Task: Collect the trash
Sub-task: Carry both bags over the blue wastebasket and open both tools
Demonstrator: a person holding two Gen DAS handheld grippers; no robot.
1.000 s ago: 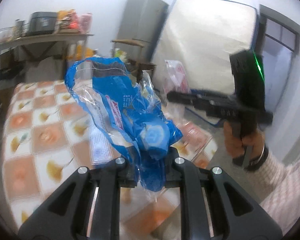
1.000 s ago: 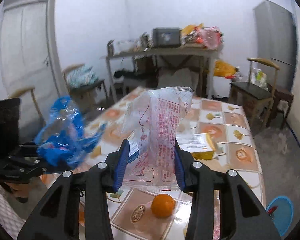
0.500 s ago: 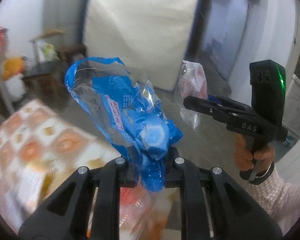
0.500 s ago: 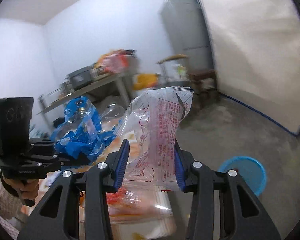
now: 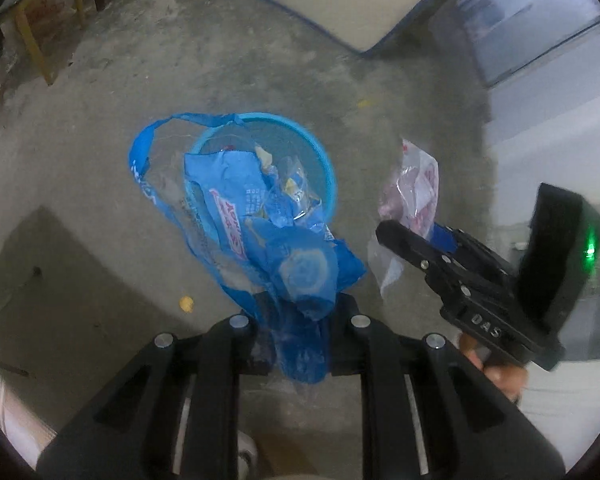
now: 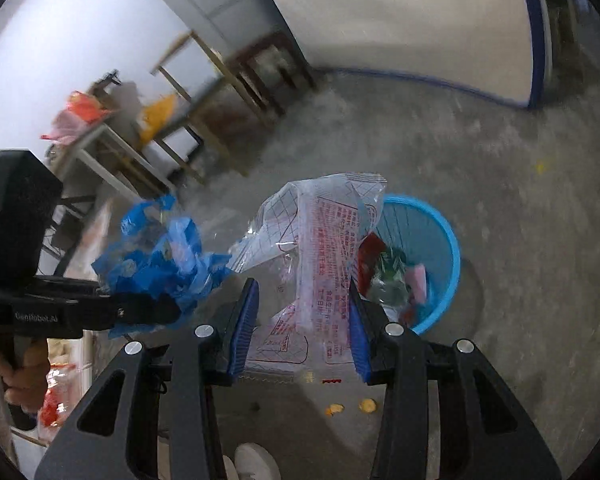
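The concrete floor (image 5: 100, 128) fills both views, rough, grey and stained. Only the right wrist view shows the blurred wooden tables (image 6: 204, 92) against the white wall, piled with orange and pink bags, and a white shoe (image 6: 256, 460) at the bottom edge. Only the left wrist view shows a glazed door (image 5: 520, 32) at upper right.

The bin (image 5: 324, 168) is a round blue plastic basket standing on the floor. The left view looks almost straight down into it; the right view sees it from the side (image 6: 440, 240), with red, green and pink scraps inside.

The left gripper (image 5: 300, 332) has its jaws nearly closed, pinching the blue bag (image 5: 292, 264), a crumpled blue and clear film wrapper with red lettering too distorted to read. It hangs over the near rim of the bin. In the right view the same bag (image 6: 160, 264) is a blurred blue wad at the left.

The right gripper (image 6: 300, 328) has blue ribbed pads partly apart, pressing on the clear bag (image 6: 320, 248), thin clear film printed with a red grid and red text too small to read. It is held beside the bin, above the floor. The left view shows it (image 5: 416, 192) from the side, with "DAS" on the gripper body; the right view reads "GenRobot.AI" on the left gripper's body.

Small orange scraps (image 6: 368, 404) lie on the floor.
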